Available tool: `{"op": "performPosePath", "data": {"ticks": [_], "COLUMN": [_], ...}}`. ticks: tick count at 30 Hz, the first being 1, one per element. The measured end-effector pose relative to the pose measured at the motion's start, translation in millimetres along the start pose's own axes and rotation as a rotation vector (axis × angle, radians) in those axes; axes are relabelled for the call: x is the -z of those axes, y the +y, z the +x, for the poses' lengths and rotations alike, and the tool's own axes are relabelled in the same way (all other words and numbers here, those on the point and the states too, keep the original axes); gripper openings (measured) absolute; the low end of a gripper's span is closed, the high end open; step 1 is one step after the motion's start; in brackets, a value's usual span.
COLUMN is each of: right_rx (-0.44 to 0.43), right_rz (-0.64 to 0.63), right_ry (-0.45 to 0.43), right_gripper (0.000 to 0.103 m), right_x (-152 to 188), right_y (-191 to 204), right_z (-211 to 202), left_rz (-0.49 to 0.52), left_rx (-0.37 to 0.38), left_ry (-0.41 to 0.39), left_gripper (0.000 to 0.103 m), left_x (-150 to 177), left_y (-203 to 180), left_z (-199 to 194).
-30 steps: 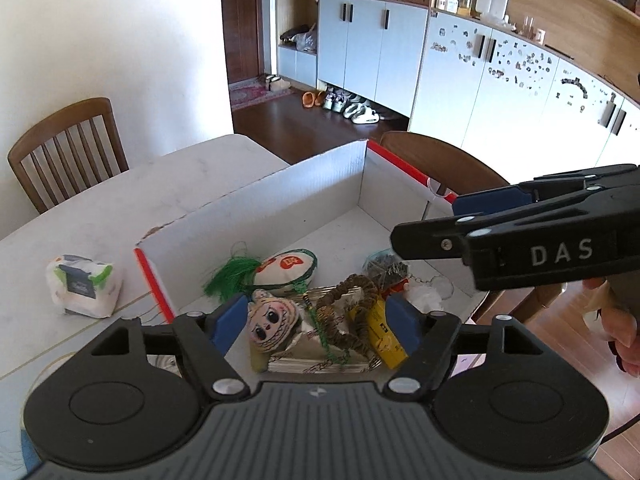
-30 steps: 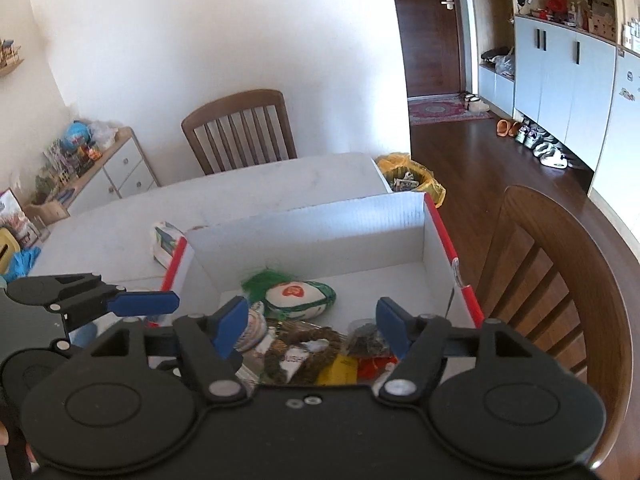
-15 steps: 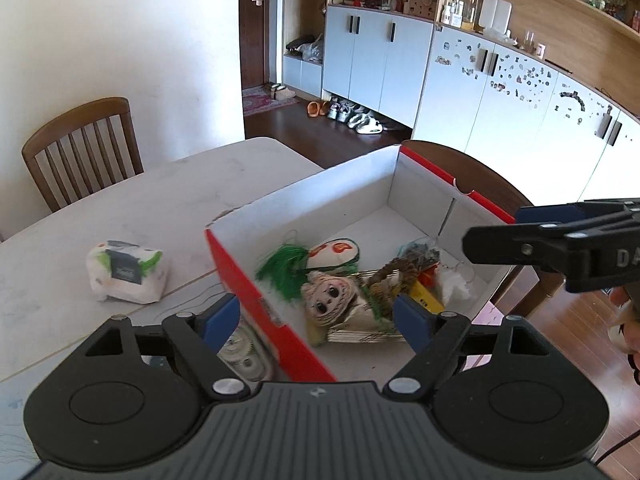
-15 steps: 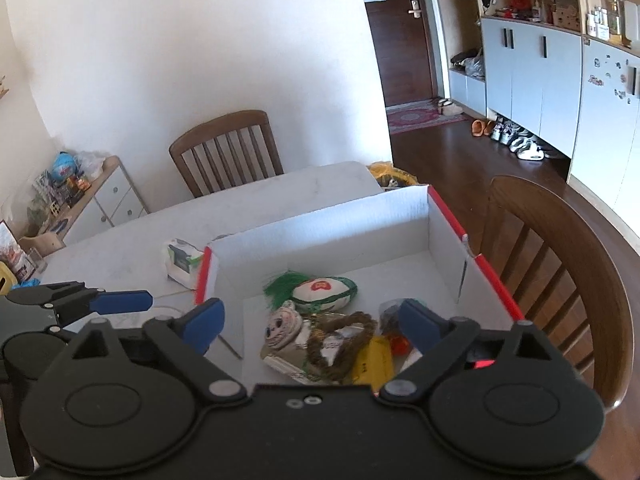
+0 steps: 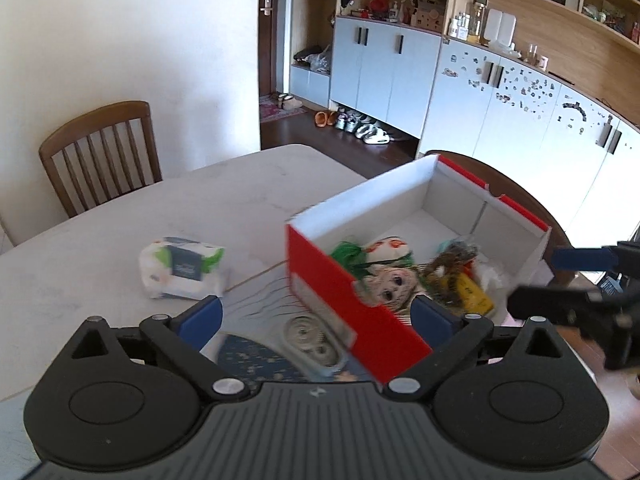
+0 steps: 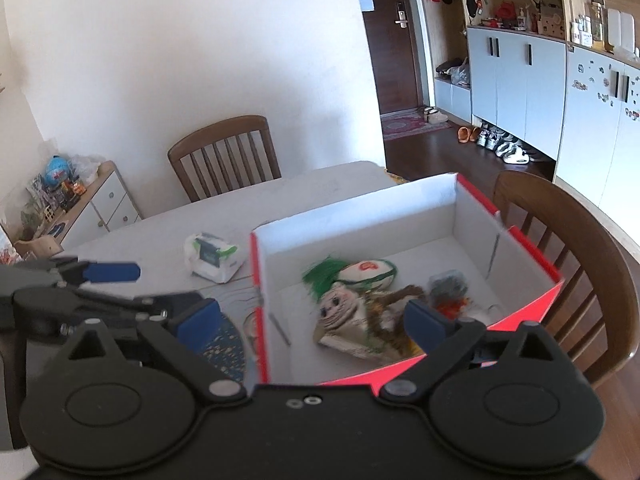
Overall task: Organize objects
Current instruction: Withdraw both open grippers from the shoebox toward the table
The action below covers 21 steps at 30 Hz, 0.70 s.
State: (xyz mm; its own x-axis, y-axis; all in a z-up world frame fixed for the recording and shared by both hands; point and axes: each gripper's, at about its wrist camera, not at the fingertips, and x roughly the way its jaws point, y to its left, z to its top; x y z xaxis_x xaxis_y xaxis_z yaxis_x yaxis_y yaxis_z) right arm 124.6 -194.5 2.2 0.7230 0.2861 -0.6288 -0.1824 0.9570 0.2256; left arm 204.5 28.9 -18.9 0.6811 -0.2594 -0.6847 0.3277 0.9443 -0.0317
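Note:
A red cardboard box [image 5: 352, 312] with a white inside stands on the white table; it shows in the right wrist view [image 6: 532, 308] too. Inside lie a doll face [image 5: 390, 282], a green-tasselled pouch [image 5: 384, 248], a brown woven ring [image 5: 448, 264] and a yellow item [image 5: 474, 296]. The doll face [image 6: 340, 306] and pouch [image 6: 364, 270] also show in the right wrist view. My left gripper [image 5: 316, 314] is open and empty, above the box's near left corner. My right gripper [image 6: 312, 320] is open and empty, above the box's near side.
A tissue pack [image 5: 182, 266] lies on the table [image 5: 120, 216] left of the box. A round grey object [image 5: 310, 340] on a dark blue mat [image 5: 248, 360] lies by the box. Wooden chairs stand at the far side [image 5: 100, 152] and right [image 6: 580, 248].
Both grippers have drawn back and up from inside the box, so its red outer walls and the tissue pack now show more. Both stay open and empty.

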Motion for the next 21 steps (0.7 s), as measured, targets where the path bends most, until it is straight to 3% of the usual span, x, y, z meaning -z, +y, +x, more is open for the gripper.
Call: {"op": "performPosePath", "data": {"ticks": [11,21], "right_rx": [-0.009,0.024], "right_rz": [-0.067,-0.085], "right_ry": [0.032,0.036], "right_gripper": [0.098,0.098], "right_x": [34.8,62.4], "right_y": [74.3,118.6], "right_z": [13.5,40.0], "left_rz": [-0.035,-0.014], "left_rx": [-0.048,-0.110], "left_ry": [0.034,0.048], "left_gripper": [0.101,0.101], "left_x": [16.2,16.7], "left_y": [76.1,109.2], "left_z": [7.9,37.8]}}
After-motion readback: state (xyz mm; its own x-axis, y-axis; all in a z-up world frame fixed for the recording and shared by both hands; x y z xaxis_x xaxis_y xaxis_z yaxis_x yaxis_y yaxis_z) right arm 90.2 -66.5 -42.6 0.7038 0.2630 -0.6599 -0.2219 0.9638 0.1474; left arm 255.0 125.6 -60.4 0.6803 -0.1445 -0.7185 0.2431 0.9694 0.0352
